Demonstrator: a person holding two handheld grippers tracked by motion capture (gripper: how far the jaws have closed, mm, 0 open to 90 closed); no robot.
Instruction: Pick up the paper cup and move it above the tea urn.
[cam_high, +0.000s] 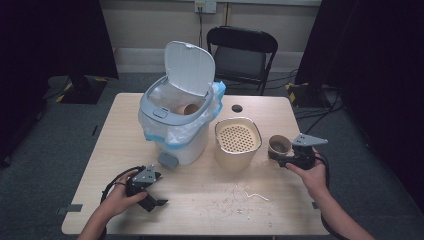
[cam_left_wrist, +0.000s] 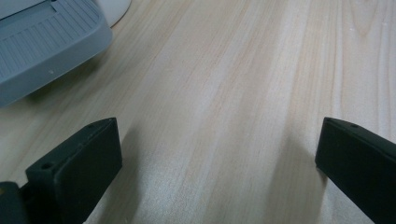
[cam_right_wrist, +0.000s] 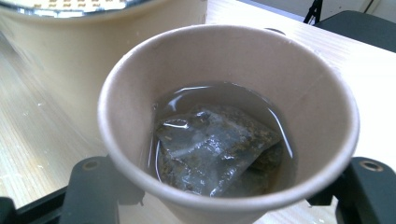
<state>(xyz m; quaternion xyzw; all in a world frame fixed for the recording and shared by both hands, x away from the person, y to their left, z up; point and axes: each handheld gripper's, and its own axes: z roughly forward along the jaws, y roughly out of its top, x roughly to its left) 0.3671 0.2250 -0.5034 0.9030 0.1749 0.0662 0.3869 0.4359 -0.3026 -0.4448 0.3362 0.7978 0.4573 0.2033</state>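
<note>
over on the left, the left gripper (cam_high: 156, 196) sits low over the bare front of the table (cam_high: 200, 200), jaws spread wide apart with nothing but wood grain between them, the bin's grey pedal (cam_left_wrist: 44, 44) just ahead in its own view. next along, the white bin (cam_high: 177, 120) stands with its lid (cam_high: 189, 67) tipped up, a liner spilling over the rim and a paper cup lying inside. beside it, the beige strainer pot (cam_high: 238, 142) with its perforated insert. and on the right, the right gripper (cam_high: 280, 159) has its jaws clamped on the sides of a paper cup (cam_right_wrist: 224, 116), upright, just right of the strainer pot, a soaked tea bag (cam_right_wrist: 215, 149) lying in shallow liquid at the bottom.
</note>
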